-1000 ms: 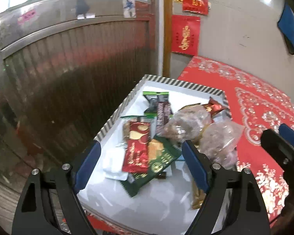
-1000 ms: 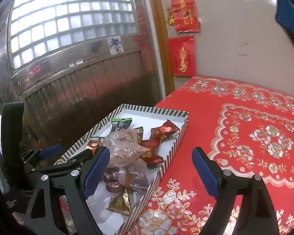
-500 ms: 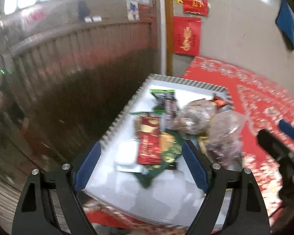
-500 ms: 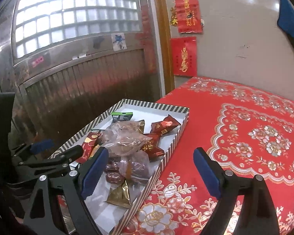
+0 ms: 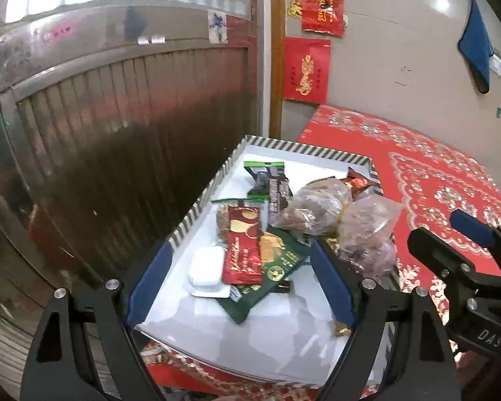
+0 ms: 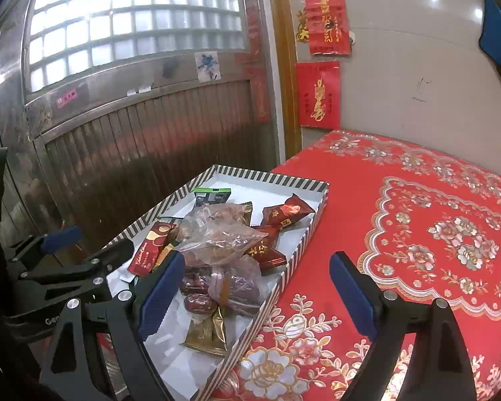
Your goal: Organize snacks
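A white tray with a striped rim [image 5: 200, 207] [image 6: 312, 220] holds several snacks. A red bar packet [image 5: 243, 247] [image 6: 150, 247] lies on a green packet [image 5: 277, 267], beside a small white pack [image 5: 205, 265]. Clear bags of brown snacks [image 5: 317, 207] [image 6: 217, 234] are heaped on the tray's right side, with red wrapped candies [image 6: 285, 212] and a gold wrapper [image 6: 207, 330]. My left gripper [image 5: 240, 287] is open and empty, above the tray's near end. My right gripper [image 6: 257, 294] is open and empty, over the tray's near right rim.
The tray sits at the left edge of a table with a red floral cloth [image 6: 417, 234]. A ribbed metal door [image 5: 117, 127] stands close on the left. A tiled wall with red paper decorations [image 6: 319, 93] is behind. The right gripper shows in the left wrist view [image 5: 461, 254].
Both grippers have pulled back a little from the tray. The snacks have not moved. Both stay open.
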### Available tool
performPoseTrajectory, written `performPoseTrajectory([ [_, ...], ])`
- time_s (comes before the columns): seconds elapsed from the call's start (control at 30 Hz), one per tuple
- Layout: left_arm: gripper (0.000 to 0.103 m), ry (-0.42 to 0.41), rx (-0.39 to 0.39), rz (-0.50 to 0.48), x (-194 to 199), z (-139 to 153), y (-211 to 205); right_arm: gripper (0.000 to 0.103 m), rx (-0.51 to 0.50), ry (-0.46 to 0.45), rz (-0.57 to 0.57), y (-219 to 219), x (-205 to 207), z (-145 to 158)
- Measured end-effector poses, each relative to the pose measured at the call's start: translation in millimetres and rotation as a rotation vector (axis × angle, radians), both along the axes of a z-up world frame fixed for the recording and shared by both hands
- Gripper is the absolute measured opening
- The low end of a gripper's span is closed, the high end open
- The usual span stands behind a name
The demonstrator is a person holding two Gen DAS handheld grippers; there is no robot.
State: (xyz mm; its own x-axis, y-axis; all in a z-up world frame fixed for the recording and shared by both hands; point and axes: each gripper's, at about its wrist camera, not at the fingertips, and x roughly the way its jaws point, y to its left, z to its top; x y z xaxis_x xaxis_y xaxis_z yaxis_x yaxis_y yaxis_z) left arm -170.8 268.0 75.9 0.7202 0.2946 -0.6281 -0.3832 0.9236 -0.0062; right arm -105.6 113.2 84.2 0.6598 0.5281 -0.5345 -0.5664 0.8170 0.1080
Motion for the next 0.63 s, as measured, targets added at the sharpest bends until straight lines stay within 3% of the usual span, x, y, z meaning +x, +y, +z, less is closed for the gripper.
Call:
performPoseTrajectory([
  [0.63,0.085,0.005,0.029,0.015,1.3,-2.6,1.1,0.090,0.002,0.033,0.011,1.4,2.3,-7.1],
])
